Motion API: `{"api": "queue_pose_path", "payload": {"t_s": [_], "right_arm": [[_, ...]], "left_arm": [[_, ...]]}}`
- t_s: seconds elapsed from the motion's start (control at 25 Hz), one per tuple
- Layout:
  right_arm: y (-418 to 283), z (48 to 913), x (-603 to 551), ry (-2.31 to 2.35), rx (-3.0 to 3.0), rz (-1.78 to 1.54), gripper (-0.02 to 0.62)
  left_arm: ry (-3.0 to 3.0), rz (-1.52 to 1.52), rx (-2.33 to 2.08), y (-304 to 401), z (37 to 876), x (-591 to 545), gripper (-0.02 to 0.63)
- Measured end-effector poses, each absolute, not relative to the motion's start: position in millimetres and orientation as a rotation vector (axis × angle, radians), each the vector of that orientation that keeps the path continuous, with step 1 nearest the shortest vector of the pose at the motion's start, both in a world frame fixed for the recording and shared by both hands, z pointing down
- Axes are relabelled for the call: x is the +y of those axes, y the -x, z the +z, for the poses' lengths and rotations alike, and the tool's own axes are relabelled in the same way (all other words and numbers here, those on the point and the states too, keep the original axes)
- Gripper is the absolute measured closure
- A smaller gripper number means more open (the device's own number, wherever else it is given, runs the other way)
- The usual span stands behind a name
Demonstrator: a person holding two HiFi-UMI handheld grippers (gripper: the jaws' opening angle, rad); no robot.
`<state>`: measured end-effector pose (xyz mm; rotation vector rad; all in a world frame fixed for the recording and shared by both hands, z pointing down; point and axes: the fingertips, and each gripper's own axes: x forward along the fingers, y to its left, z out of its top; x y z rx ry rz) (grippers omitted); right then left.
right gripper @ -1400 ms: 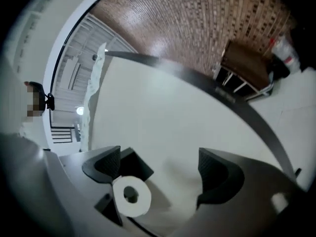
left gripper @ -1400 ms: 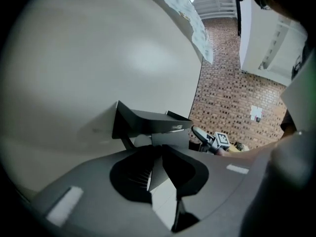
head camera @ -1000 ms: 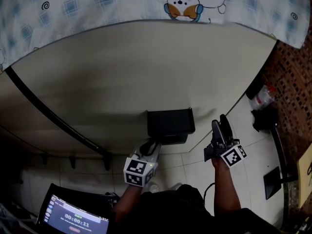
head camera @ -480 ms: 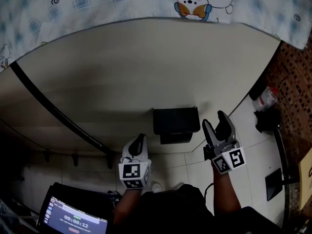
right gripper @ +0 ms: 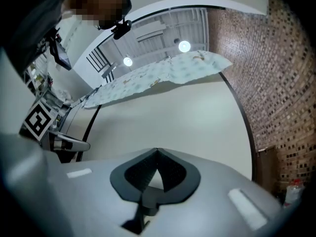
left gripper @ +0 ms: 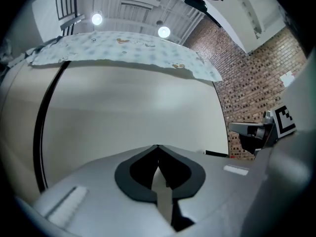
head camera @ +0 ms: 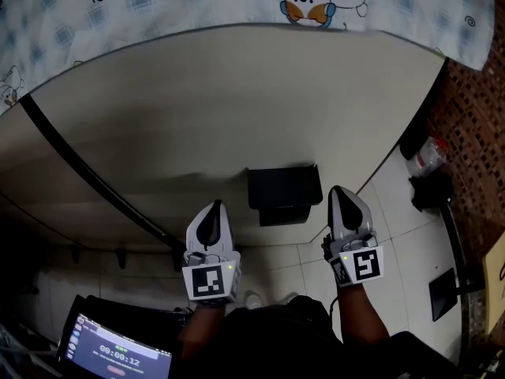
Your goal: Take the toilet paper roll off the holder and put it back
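A thin dark strip (head camera: 79, 176) runs slantwise down the cream wall (head camera: 237, 109) at the far left. Nearer the middle, the left tool (head camera: 211, 212) is held up before that wall. Its jaws have just been closing and now meet at the tips, with nothing between them.

Just right of it, the black holder (head camera: 282, 194) is fixed to the wall, a boxy hooded case. The toilet paper roll does not show in any view. I judge that it sits under the hood, so the first job is probably to reach beneath or lift that cover.

To the right of the holder, the right tool (head camera: 345, 204) is raised to about the same height. Its jaws have also just been closing and are shut, with nothing in them. Both tools are near the holder but clear of it.

A roll like this should be very light, soft and easy to crush, with a loose end that unwinds if dragged. Its paper gives plenty of friction, so slipping is a small worry. The better hold is probably across the two flat ends, or one jaw inside the cardboard core, squeezing only gently. The other tool can then steady the cover.
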<state>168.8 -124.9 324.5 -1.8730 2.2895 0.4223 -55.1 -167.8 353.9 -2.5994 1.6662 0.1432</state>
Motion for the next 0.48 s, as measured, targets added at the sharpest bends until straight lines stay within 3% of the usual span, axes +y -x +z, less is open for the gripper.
{"api": "queue_pose_path", "payload": {"t_s": [0.48], "right_arm": [[-174.4,339.9,-111.4,2.127,2.206,0.380,0.595]], "left_arm": [[2.627,0.140,1.527,23.4,359.5,-142.8,0.589]]}}
